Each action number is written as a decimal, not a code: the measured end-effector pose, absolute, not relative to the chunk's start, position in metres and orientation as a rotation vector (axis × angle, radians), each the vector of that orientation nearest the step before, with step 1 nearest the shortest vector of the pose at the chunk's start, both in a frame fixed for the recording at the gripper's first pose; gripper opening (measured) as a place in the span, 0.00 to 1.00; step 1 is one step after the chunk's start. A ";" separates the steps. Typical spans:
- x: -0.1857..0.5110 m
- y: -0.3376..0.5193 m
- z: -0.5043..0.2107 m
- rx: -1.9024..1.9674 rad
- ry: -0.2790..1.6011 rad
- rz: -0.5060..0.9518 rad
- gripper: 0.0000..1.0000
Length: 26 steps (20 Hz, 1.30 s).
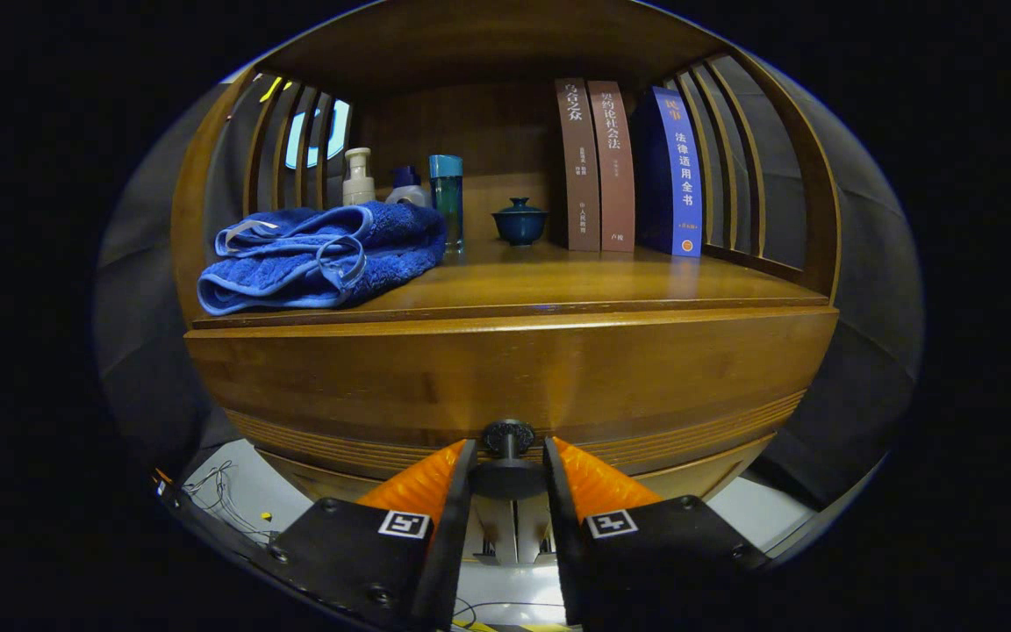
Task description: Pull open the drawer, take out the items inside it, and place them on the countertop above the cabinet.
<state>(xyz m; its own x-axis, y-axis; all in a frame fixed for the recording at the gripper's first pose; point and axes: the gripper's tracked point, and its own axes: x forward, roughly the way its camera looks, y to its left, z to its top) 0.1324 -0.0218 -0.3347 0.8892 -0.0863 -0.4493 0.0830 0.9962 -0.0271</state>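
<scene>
Dark round knob point(507, 436) sits clamped in our claw point(507, 470). If the shallow grip slips, the drawer point(505, 386) stays shut.

Glossy varnished wood cabinet point(505, 377) and countertop point(576, 281); fluffy terry-cloth towel point(321, 254) at left; dark matt drawer knob point(507, 437) clasped between the gripper point(507, 465) fingers; glazed ceramic lidded cup point(519, 221).

Wooden cabinet point(505, 377) with slatted sides point(286, 140) (dim light), pale floor point(242, 487), perhaps tiled.
</scene>
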 end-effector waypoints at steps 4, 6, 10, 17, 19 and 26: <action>0.135 -0.023 -0.336 -0.035 0.469 -0.086 0.38; 0.134 -0.022 -0.337 -0.033 0.473 -0.094 0.38; 0.135 -0.021 -0.338 -0.053 0.494 -0.086 0.38; 0.111 -0.019 -0.335 -0.064 0.523 -0.086 0.38; 0.096 -0.018 -0.334 -0.065 0.530 -0.086 0.38; 0.036 -0.018 -0.326 -0.066 0.552 -0.099 0.38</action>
<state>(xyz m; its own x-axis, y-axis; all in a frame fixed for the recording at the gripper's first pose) 0.0361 -0.0180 -0.3261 0.8471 -0.1113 -0.5196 0.0757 0.9931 -0.0892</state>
